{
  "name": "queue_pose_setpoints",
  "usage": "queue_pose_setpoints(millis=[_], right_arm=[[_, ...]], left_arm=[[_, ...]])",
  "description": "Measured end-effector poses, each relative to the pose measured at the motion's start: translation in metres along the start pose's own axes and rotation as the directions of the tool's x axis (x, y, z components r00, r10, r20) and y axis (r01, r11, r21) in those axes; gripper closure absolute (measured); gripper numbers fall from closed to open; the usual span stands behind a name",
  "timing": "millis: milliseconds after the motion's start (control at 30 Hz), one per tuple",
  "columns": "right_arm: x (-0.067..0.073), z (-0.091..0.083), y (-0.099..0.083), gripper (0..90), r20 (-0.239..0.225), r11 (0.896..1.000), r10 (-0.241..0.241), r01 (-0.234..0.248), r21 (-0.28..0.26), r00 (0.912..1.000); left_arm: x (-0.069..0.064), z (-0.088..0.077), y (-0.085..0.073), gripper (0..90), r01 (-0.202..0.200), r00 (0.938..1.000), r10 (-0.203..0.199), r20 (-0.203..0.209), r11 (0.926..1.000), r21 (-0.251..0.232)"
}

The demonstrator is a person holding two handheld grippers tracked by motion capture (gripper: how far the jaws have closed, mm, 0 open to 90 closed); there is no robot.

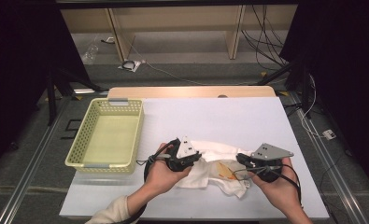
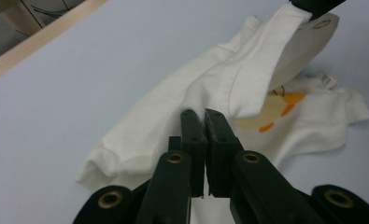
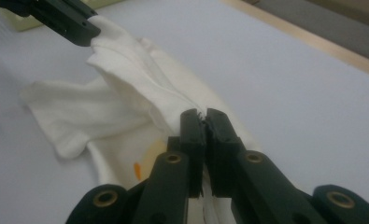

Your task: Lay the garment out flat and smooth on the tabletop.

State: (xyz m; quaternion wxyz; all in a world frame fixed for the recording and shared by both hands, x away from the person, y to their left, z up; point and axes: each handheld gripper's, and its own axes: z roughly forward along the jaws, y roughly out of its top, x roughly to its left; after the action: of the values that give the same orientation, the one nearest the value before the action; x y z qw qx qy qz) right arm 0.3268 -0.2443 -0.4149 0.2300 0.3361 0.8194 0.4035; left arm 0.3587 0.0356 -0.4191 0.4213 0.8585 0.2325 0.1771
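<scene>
- Where the high view looks down on the white table (image 1: 210, 112), a small white garment (image 1: 215, 170) lies crumpled near the front edge, between the person's two hands.
- Garment: an orange-yellow print (image 1: 225, 171) shows on its front; a small label (image 2: 326, 80) is visible at one edge in the left gripper view.
- Left gripper (image 1: 188, 161): held in the left hand (image 1: 162, 173) at the garment's left end. In its own view the jaws stand together, pinched on a fold of the white cloth (image 2: 229, 88).
- Right gripper (image 1: 245, 163): held in the right hand (image 1: 279, 184) at the garment's right end. In its own view the jaws are together, clamped on a ridge of the cloth (image 3: 145, 93).
- Between the two grips the upper edge of the cloth is raised off the table; the rest lies slack on the surface below.
- Each gripper view shows the other gripper's black jaw tip on the cloth at its far end.
- Pale yellow basket (image 1: 108, 135): on the table's left side, well apart from the garment.
- Wooden strip (image 1: 191, 92) runs along the far table edge.
</scene>
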Motion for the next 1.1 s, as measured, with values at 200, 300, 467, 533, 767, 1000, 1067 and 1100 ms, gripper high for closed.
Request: queue_pose_setpoints(millis=[200, 300, 467, 533, 767, 1000, 1067, 1100], right_arm=[[-0.01, 0.001, 0.018, 86.7, 0.035, 0.998, 0.007, -0.005, -0.057, 0.9994], [-0.015, 0.002, 0.027, 86.7, 0.054, 0.996, 0.011, -0.006, -0.087, 0.9985], [-0.02, 0.001, 0.038, 86.8, 0.08, 0.993, 0.02, -0.011, -0.121, 0.9966], [-0.022, 0.001, 0.042, 86.7, 0.092, 0.991, 0.024, -0.012, -0.134, 0.9954], [-0.025, 0.001, 0.045, 86.8, 0.124, 0.987, 0.041, -0.021, -0.158, 0.9914], [-0.034, 0.002, 0.049, 86.8, 0.154, 0.981, 0.064, -0.034, -0.189, 0.9861], [-0.037, 0.002, 0.052, 86.8, 0.158, 0.98, 0.068, -0.036, -0.197, 0.9851], [-0.038, 0.002, 0.053, 86.8, 0.16, 0.978, 0.072, -0.038, -0.203, 0.9846]], left_arm=[[0.016, -0.002, 0.016, 87.3, 0.002, 0.9993, -0.004, -0.037, 0.9972, -0.074], [0.02, -0.003, 0.022, 87.3, 0.004, 0.999, -0.008, -0.044, 0.9962, -0.087], [0.025, -0.004, 0.028, 87.2, 0.012, 0.9983, -0.018, -0.055, 0.9936, -0.113], [0.025, -0.004, 0.029, 87.2, 0.015, 0.9981, -0.022, -0.058, 0.9929, -0.118], [0.03, -0.002, 0.037, 87.2, 0.011, 0.9969, -0.022, -0.075, 0.9888, -0.149], [0.035, 0.001, 0.047, 87.2, 0.01, 0.9958, -0.025, -0.088, 0.9844, -0.176], [0.037, 0.002, 0.05, 87.2, 0.01, 0.9955, -0.027, -0.091, 0.9832, -0.182], [0.037, 0.002, 0.051, 87.3, 0.012, 0.9953, -0.029, -0.093, 0.9824, -0.187]])
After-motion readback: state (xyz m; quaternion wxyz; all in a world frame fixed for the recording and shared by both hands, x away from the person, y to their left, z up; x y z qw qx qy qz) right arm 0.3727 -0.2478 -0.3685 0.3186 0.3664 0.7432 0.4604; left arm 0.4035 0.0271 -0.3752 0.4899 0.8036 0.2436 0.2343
